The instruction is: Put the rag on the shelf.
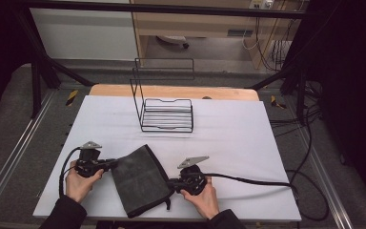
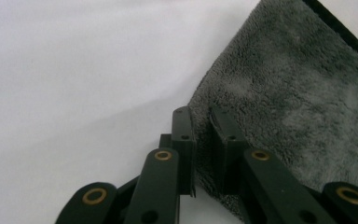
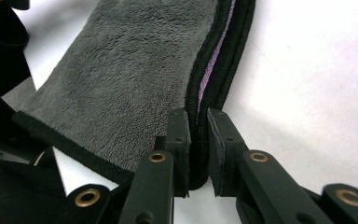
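Folded grey microfibre towel (image 1: 139,180) lies between both grippers, long axis running away from the person. Left gripper (image 1: 108,164) jaws clamped on its left edge, right gripper (image 1: 171,183) jaws clamped on its black-trimmed right edge.

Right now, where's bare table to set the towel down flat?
Free: the white table right of the wire rack, the strip left of the rack, and the band between the rack and the grey towel. Crowded: the near edge, with the left tool and right tool clamped on the towel's two sides.

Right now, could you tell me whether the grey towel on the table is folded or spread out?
Folded. The grey towel shows stacked black-bound edges with a purple strip between them, pinched by the right gripper.
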Available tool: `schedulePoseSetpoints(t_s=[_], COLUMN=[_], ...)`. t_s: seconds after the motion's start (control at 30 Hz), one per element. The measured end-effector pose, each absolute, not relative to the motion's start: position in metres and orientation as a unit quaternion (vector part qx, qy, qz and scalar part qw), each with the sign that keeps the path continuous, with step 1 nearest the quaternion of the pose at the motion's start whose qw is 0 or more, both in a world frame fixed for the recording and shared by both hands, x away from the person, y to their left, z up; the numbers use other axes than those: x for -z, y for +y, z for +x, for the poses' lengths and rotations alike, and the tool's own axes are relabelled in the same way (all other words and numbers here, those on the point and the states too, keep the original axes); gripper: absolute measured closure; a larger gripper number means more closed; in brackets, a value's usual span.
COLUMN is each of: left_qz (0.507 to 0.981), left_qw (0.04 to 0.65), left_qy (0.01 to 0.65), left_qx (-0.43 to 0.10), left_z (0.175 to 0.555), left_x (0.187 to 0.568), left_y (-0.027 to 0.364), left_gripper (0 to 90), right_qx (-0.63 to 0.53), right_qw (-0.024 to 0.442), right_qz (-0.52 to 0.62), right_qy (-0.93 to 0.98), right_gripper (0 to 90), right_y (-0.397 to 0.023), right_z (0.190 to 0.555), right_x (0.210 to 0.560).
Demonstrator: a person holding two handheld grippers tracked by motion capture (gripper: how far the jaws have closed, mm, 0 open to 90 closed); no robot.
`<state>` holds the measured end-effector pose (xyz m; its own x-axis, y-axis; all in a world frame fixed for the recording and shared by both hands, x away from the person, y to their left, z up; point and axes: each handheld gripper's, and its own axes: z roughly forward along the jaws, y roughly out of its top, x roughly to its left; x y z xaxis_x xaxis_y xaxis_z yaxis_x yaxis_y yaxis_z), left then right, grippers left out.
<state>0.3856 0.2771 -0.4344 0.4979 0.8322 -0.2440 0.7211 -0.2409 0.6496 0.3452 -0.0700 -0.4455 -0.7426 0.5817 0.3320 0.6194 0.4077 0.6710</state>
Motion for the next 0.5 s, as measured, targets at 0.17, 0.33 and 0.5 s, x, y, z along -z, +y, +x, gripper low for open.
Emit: schedulePoseSetpoints(t_s=[0.17,0.33,0.5], left_qz=[0.789,0.787,0.788], left_qw=[0.362,0.367,0.369], left_qy=[0.488,0.488,0.485], left_qx=[-0.091,-0.091,-0.094], left_z=[0.388,0.386,0.385], left_x=[0.435,0.440,0.442], left_y=[0.271,0.274,0.274], left_gripper=[80.6,80.2,79.6], right_qx=[0.409,0.465,0.473], right_qw=[0.017,-0.033,-0.063], right_qz=[-0.351,-0.332,-0.335], right_qy=[-0.842,-0.820,-0.813], right_gripper=[64.3,40.1,35.0], right_y=[-0.070,-0.070,-0.046], right_z=[0.348,0.370,0.408], right_x=[0.444,0.428,0.419])
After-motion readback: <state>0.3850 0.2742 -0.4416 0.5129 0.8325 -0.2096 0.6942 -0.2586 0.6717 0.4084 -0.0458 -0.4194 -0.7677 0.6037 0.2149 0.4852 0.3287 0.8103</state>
